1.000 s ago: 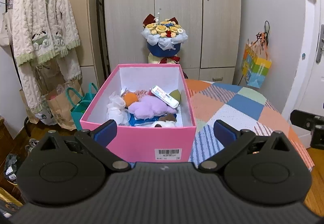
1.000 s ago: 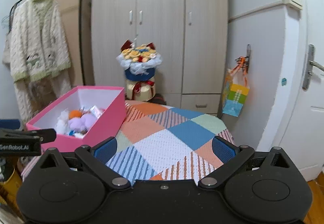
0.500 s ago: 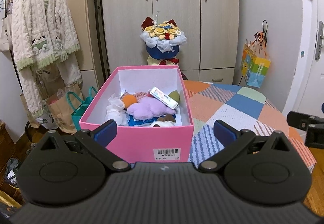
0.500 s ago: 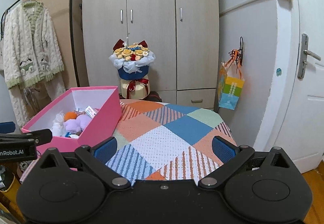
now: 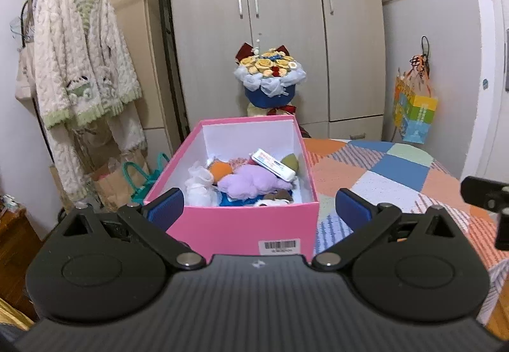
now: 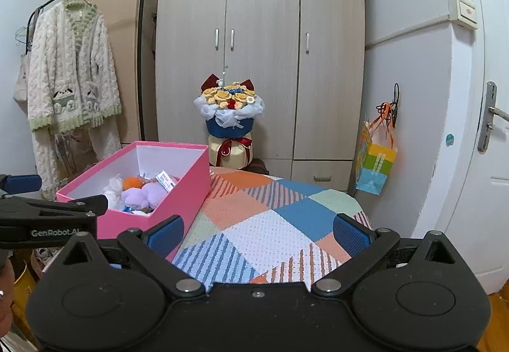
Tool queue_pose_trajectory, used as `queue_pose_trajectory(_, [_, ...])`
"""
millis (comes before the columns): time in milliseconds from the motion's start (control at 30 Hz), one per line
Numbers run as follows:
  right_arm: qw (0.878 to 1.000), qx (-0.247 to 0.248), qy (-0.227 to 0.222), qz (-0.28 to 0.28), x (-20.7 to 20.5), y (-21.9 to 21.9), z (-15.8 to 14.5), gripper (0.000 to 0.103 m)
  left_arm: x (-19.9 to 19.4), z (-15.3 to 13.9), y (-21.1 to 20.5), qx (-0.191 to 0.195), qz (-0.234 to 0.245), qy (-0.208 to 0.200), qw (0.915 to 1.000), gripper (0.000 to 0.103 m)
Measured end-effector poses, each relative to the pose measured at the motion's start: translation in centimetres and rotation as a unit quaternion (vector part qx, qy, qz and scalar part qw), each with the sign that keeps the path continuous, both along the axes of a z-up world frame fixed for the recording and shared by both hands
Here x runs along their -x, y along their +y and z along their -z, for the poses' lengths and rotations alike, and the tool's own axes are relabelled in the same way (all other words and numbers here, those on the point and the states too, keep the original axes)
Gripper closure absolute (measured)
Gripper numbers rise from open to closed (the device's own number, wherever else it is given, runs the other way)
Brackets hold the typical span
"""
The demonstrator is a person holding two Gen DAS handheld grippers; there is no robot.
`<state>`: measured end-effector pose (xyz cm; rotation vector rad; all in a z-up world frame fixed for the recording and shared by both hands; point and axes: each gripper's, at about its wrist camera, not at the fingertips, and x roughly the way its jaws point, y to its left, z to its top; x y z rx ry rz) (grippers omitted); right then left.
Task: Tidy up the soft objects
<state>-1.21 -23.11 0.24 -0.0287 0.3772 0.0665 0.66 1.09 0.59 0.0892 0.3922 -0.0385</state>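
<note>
Pink box (image 5: 235,224) holds purple plush (image 5: 251,183), orange ball (image 5: 221,169), white tube (image 5: 273,165). Contents unchanged; both grippers, left gripper (image 5: 259,209) and right gripper (image 6: 259,232), stay spread, empty.

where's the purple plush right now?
The purple plush lies inside the pink box, centre of the left wrist view, under the white tube and right of the orange ball.
</note>
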Motion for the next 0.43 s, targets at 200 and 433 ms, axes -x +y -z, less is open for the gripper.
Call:
queue_pose_trajectory(200, [1.000,0.007,0.019,0.020,-0.62,-0.33,0.39,0.002,-0.28,0.23,0.52,0.014,0.001,0.012,0.9998,0.000])
queue_pose_trajectory(433, [0.999,0.005,0.020,0.025,-0.57,-0.80,0.62,0.002,0.04,0.24,0.64,0.020,-0.002,0.008,0.9998,0.000])
